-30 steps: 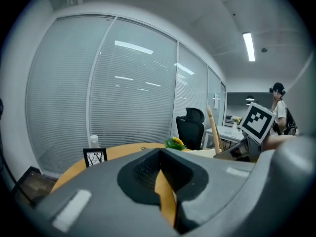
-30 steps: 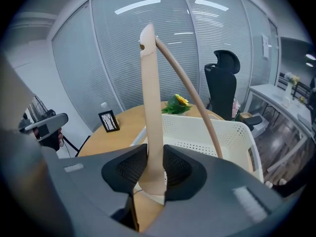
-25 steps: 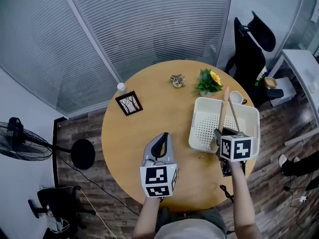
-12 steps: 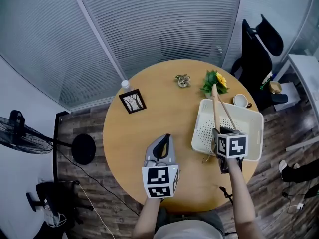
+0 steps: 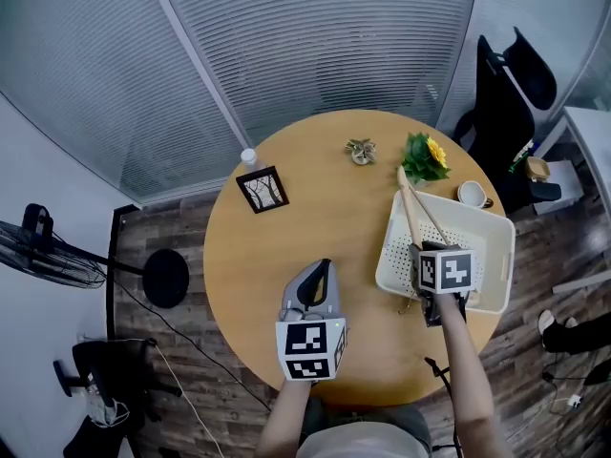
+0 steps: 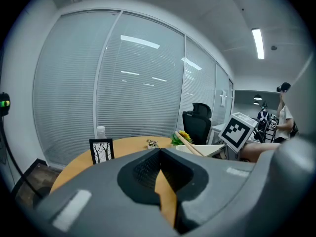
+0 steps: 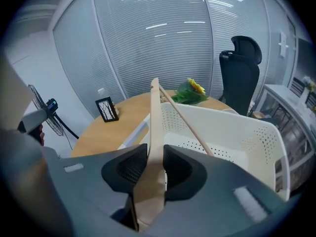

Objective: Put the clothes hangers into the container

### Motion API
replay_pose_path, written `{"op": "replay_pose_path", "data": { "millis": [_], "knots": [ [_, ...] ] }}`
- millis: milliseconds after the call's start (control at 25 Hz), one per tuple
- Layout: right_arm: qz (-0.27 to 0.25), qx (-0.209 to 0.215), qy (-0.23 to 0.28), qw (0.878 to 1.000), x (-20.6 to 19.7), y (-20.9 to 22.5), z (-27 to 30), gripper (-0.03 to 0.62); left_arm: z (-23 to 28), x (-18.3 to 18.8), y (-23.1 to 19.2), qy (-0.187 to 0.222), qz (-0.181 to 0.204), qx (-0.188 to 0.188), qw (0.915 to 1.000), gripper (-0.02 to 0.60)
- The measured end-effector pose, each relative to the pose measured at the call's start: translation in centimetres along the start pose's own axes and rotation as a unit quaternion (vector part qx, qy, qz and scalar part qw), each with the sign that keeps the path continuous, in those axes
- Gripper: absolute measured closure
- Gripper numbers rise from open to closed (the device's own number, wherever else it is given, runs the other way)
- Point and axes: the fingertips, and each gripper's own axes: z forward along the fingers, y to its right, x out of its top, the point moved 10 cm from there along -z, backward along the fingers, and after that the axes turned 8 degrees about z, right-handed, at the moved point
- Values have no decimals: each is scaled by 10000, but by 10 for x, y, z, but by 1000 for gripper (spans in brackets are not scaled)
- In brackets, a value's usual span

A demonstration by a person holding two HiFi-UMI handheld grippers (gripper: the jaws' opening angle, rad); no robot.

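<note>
Two grippers show. Your left gripper (image 5: 323,267) stays above the table (image 5: 277,256), jaws together and empty. Your right gripper (image 5: 427,253), clamped on the hanger (image 5: 410,210), sits lower than a second ago, and the hanger slants over the container's (image 5: 500,260) left side.

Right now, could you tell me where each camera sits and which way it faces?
Head view: on the person's head, looking steeply down at the round wooden table; both forearms, left gripper and right gripper show.
Left gripper view: on the left gripper, looking across the table towards the window blinds; its shut jaws show.
Right gripper view: on the right gripper, looking down into the white perforated plastic basket; its jaws clamp a pale wooden clothes hanger.
Shared: both gripper views show the black-framed tree picture and yellow flower.
</note>
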Motion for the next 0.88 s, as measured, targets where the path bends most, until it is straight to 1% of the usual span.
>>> {"op": "replay_pose_path", "data": {
  "millis": [280, 520, 720, 880],
  "knots": [
    [-101, -26, -165, 9998, -2, -4, 15, 462, 1, -4, -3, -94, -39, 32, 9999, 581],
    [-152, -73, -108, 9998, 0, -3, 17, 462, 2, -6, -4, -114, -67, 72, 9999, 581],
    [-293, -145, -5, 9995, 0, -4, 17, 461, 2, -6, -4, -117, -57, 71, 9999, 581],
    [-544, -287, 373, 9974, 1, -7, 10, 462, 1, -4, -5, -82, -38, 85, 9999, 581]
  ]
}}
